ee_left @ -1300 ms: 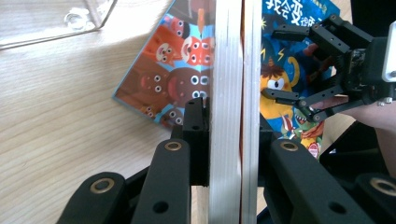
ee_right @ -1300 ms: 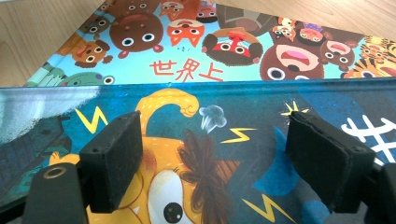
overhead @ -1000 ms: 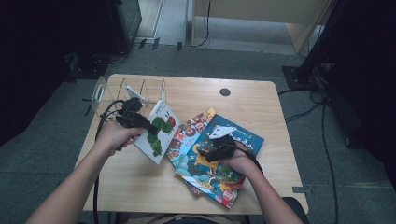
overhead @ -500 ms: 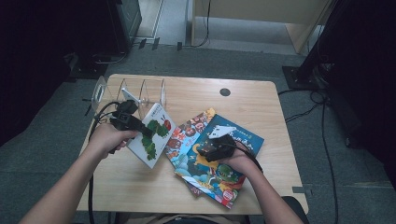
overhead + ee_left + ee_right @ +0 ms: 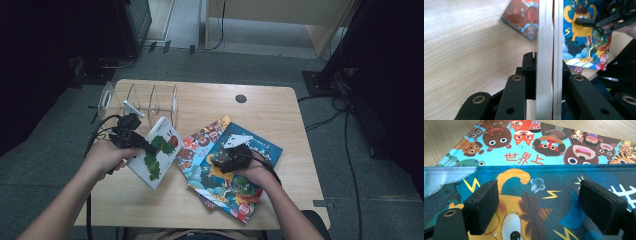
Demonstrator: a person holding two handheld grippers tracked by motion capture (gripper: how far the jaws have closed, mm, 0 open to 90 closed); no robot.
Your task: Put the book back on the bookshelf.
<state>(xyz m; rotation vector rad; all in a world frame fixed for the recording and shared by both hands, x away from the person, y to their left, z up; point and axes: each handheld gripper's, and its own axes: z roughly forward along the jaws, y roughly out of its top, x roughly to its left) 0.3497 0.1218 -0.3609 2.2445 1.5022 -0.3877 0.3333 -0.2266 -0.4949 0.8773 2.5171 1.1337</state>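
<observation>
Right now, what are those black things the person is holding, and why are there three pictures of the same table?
Those black things are grippers, hand-held tools with two jaws that pinch like tongs. A person holds one in each hand.

One picture comes from a camera up high, looking down at the wooden table. The other two come from small cameras riding on the grippers, so you look along their jaws.

The left gripper is pinching a white picture book by its edge; in its own view you see the pages squeezed between the jaws. The right gripper rests with open jaws over a blue book, which lies on an animal-faces book. A clear rack stands at the back of the table.
</observation>
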